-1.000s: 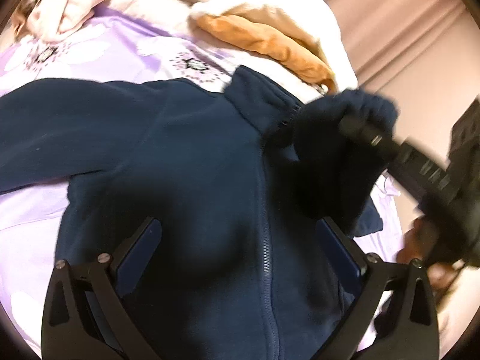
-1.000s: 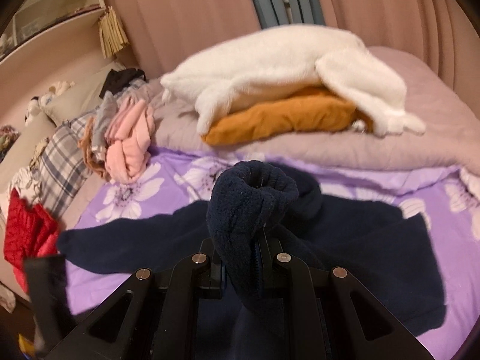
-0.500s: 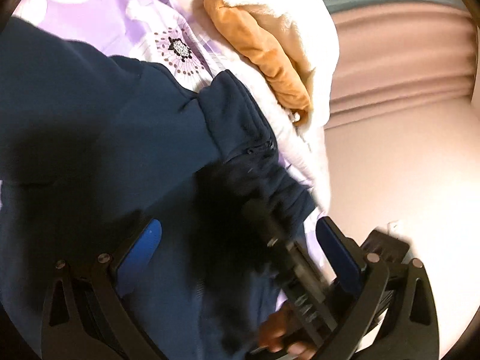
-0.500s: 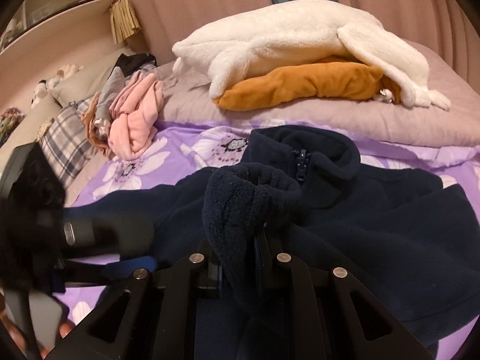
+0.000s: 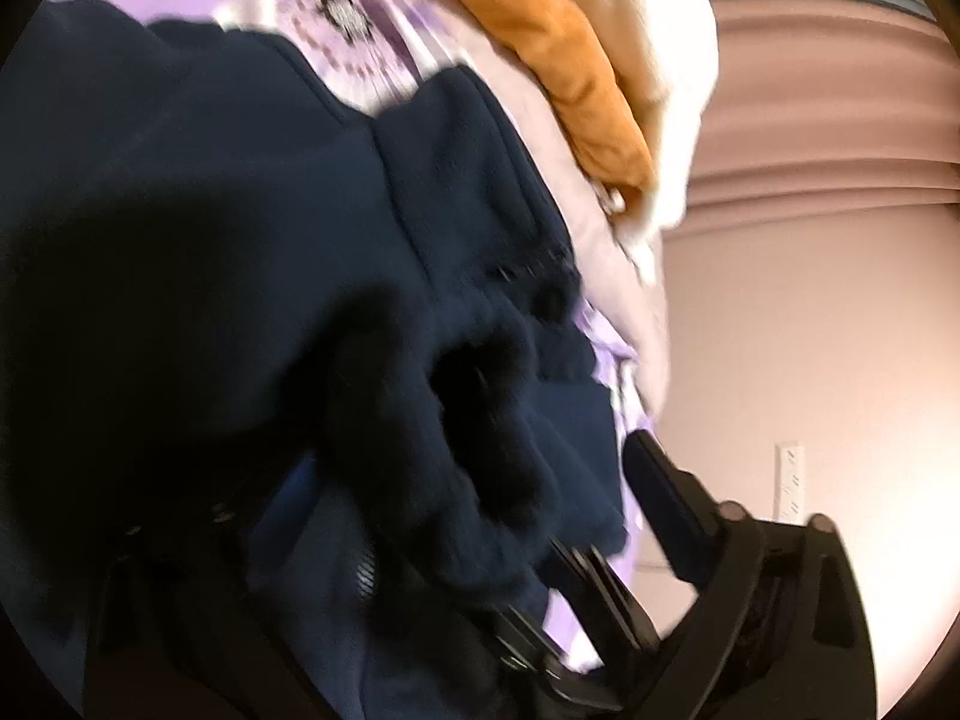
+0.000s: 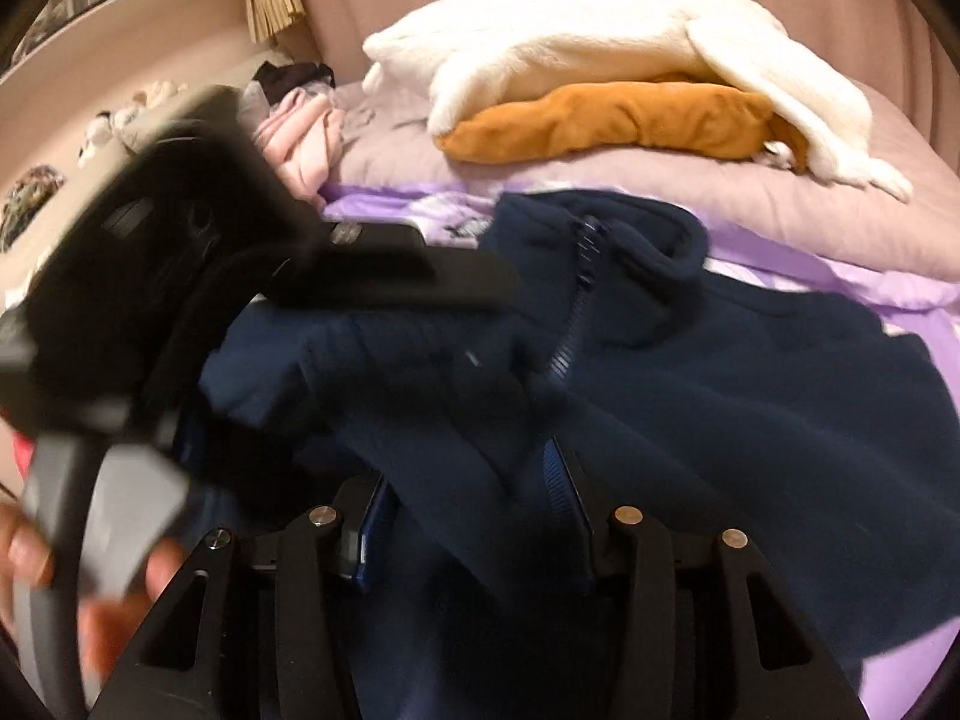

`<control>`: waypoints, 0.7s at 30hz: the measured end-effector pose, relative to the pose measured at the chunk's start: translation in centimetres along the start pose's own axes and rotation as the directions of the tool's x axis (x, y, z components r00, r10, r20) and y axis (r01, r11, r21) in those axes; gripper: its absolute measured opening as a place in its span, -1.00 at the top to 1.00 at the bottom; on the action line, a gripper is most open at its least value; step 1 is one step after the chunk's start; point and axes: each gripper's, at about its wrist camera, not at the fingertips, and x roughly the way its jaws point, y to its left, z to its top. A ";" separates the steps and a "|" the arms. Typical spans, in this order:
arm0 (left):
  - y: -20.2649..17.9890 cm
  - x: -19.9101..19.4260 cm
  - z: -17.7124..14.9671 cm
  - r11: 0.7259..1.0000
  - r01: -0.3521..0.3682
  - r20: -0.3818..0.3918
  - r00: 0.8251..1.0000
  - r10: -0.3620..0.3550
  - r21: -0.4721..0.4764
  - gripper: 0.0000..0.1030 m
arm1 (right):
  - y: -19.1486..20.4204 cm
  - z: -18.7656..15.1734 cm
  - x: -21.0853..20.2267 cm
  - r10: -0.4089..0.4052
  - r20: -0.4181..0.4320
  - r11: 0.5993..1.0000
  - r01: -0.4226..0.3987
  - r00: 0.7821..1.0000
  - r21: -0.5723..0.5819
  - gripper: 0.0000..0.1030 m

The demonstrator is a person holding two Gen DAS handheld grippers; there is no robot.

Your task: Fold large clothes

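Navy fleece jacket (image 6: pixel 750 372) lies front-up on the purple floral bedsheet (image 6: pixel 936 348), collar toward the head of the bed, zipper (image 6: pixel 570 324) closed up to the collar. One sleeve (image 6: pixel 384 384) is folded across the chest.

Right gripper (image 6: pixel 468 504): jaws opening, sleeve fabric sits between the blue pads; can't tell if they press it.

Left gripper (image 5: pixel 468 480): jaws closing, wide apart, the bunched sleeve cuff (image 5: pixel 480 420) between them, pads not visibly pressing it. Its near finger (image 5: pixel 666 498) is clear, the other is lost in shadow.

At the bed's head edge: grey-lilac pillow (image 6: pixel 660 180), with an orange garment (image 6: pixel 612 120) under a white fleece (image 6: pixel 570 48). Pink clothes (image 6: pixel 306 138) at the head-left corner. Frames are motion-blurred.
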 end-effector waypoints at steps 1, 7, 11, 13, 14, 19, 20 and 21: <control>0.1 -0.2 0.0 1.000 -0.007 0.020 1.000 0.007 0.007 -0.40 | -0.3 -0.4 -0.5 -0.006 0.002 1.000 0.006 1.000 0.000 0.08; -1.4 -0.6 -0.9 0.987 -0.101 0.090 0.992 0.090 0.128 0.56 | -4.2 -1.8 -4.0 -0.039 0.057 0.994 0.033 0.998 0.103 0.07; -2.2 -4.3 -0.9 0.983 -0.081 0.216 0.975 0.045 0.162 0.56 | -7.5 -2.1 -7.0 -0.054 0.141 0.974 0.021 0.989 0.224 0.07; -3.0 -6.0 -0.7 0.976 -0.090 0.274 0.961 0.032 0.199 0.56 | -9.2 -1.9 -8.4 -0.066 0.189 0.960 0.011 0.980 0.279 0.07; -2.8 -6.5 -0.8 0.974 -0.101 0.286 0.957 0.039 0.205 0.55 | -10.1 -1.8 -9.1 -0.084 0.209 0.952 0.016 0.974 0.305 0.07; -1.4 -6.7 -0.2 0.969 -0.141 0.278 0.957 0.081 0.201 0.54 | -13.0 -1.6 -10.7 -0.162 0.248 0.913 0.049 0.955 0.406 0.07; -1.0 -6.8 -0.2 0.970 -0.148 0.275 0.957 0.091 0.195 0.54 | -13.1 -1.7 -10.6 -0.167 0.243 0.911 0.056 0.956 0.408 0.07; -0.3 -6.5 -0.2 0.971 -0.151 0.268 0.958 0.098 0.184 0.54 | -13.2 -1.7 -10.5 -0.178 0.232 0.911 0.070 0.956 0.407 0.07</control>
